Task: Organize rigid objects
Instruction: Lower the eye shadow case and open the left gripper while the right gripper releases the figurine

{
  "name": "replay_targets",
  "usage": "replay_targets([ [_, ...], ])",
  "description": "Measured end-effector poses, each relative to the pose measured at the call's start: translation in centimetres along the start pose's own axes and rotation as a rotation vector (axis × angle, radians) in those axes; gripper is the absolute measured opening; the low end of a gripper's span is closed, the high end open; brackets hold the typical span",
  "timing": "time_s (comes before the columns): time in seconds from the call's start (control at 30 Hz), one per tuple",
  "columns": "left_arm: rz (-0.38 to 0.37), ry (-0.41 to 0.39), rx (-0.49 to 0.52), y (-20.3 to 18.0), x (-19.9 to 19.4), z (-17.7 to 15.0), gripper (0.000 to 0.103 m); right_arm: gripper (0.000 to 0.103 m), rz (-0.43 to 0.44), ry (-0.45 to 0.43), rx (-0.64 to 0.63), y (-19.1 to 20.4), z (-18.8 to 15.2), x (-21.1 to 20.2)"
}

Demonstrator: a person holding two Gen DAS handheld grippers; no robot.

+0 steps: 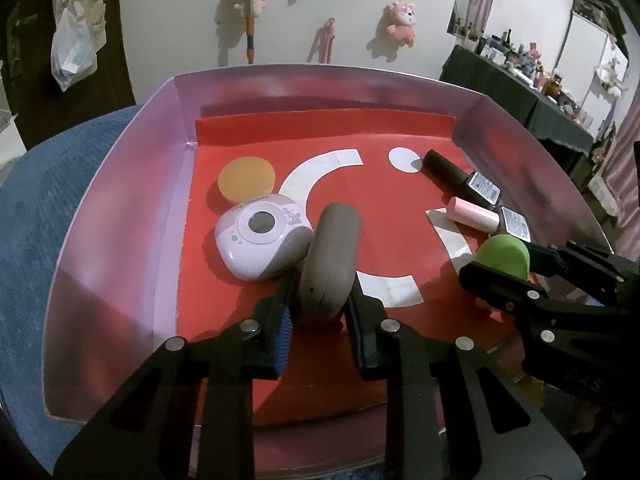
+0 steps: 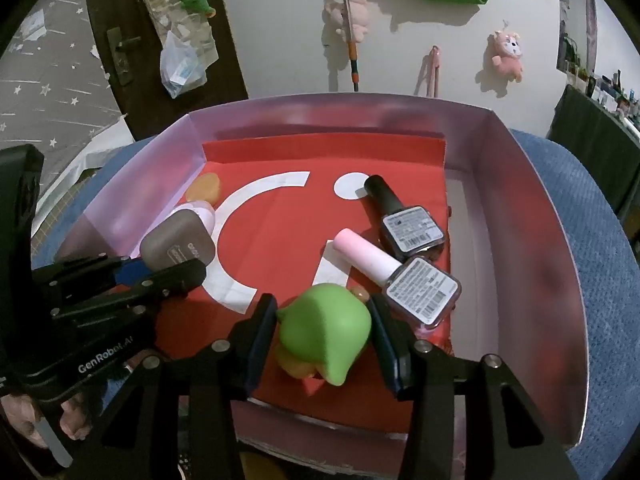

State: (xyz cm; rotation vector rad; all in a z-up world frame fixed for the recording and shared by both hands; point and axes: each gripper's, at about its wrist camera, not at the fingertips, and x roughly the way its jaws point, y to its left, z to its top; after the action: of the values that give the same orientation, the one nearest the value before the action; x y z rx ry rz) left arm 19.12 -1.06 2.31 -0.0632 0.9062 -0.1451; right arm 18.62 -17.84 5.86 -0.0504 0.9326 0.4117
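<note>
Toys and little bottles lie in a pink box [image 1: 120, 216] with a red floor [image 1: 384, 200] that has white shapes on it.

Left wrist view: the gray case [image 1: 326, 264] stands on its edge near the middle of the box, a bit toward 6 o'clock. The left claw [image 1: 320, 320] has one finger on each side of the case, and both pads touch it, so the claw is squeezing the case. At 10 o'clock from the case, touching it, sits a white and pink round gadget [image 1: 262, 242] with a gray circle on top. An orange disc [image 1: 246, 179] lies just past the gadget, toward 11 o'clock. Over at 2 o'clock lie two bottles side by side: a dark bottle [image 1: 460, 178] with a black cap and a pink bottle [image 1: 476, 216] with a pink cap.

Right wrist view: the green toy [image 2: 326, 334] sits near the front of the box, at 6 o'clock. It has an orange bottom. The right claw [image 2: 324, 340] has a finger on each side of the toy, pressing on it, so it is gripping the toy. The pink bottle [image 2: 394, 272] is just beside the toy at 1 o'clock, and the dark bottle [image 2: 404, 220] lies past it. Both show white labels.

The box rests on a blue cloth [image 2: 592, 240]. Behind it is a white wall [image 2: 280, 20] with pink stuffed animals [image 2: 506, 56] hanging on it.
</note>
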Motion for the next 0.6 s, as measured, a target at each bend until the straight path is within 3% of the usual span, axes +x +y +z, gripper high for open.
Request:
replay_targets([
  [0.6, -0.016, -0.001, -0.025, 0.14, -0.01, 0.0, 0.021, 0.049, 0.008, -0.004, 0.013, -0.37, 0.19, 0.16],
])
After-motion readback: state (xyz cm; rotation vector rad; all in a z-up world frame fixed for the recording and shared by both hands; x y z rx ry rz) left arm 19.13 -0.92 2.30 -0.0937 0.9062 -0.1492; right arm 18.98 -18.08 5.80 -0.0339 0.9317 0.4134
